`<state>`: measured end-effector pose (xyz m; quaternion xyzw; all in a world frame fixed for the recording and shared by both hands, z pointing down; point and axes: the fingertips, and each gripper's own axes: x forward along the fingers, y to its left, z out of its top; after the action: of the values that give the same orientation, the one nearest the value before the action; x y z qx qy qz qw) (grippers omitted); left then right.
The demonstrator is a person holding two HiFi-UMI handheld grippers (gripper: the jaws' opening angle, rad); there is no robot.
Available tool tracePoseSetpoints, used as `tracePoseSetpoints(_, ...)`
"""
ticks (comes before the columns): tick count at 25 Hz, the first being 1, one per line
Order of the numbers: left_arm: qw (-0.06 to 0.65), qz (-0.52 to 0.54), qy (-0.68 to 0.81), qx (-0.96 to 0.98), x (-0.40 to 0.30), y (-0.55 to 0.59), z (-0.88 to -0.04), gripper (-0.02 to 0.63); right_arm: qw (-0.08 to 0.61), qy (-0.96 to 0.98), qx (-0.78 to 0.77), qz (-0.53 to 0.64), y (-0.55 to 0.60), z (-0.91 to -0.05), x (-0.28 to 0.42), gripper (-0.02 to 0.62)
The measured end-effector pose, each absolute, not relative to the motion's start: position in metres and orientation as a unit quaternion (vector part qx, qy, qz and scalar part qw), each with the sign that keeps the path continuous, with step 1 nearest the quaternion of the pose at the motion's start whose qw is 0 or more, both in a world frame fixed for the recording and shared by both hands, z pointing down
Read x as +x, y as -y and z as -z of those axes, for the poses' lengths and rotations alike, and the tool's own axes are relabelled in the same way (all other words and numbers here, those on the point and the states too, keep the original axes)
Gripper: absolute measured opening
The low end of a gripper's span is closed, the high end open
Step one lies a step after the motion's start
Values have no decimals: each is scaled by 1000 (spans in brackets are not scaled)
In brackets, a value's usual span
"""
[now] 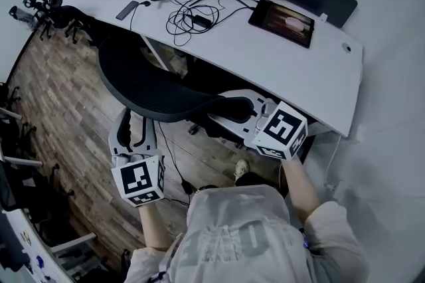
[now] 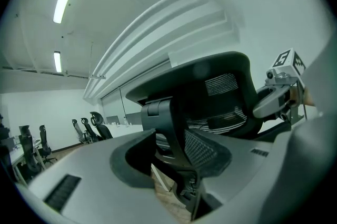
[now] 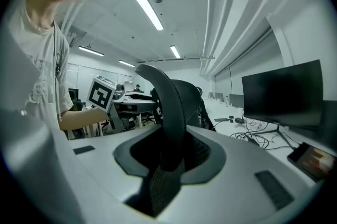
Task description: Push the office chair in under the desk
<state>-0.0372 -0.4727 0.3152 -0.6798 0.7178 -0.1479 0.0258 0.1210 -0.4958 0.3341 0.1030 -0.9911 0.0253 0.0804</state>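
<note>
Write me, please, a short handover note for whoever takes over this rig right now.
Left tool: shut on the office chair, at the left edge of its backrest.
Right tool: shut on the right edge of the backrest.
Things: the chair faces the desk. Its backrest is near the desk's front edge, with a strip of floor showing between them. The seat is hidden in the head view.
Done: chair gripped and lined up at the desk.
Left: probably push forward until the backrest reaches the desk edge, then open both tools.
</note>
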Motion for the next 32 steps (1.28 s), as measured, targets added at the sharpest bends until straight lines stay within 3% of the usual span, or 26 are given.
tracePoseSetpoints(19, 26, 139, -736, -662, 32, 582, -316, 178, 85, 994, 71, -24, 615, -334, 188, 109)
tracePoseSetpoints(32, 31, 127, -726, -675, 47, 594, -310, 183, 86, 995, 39, 7, 630, -328, 200, 115)
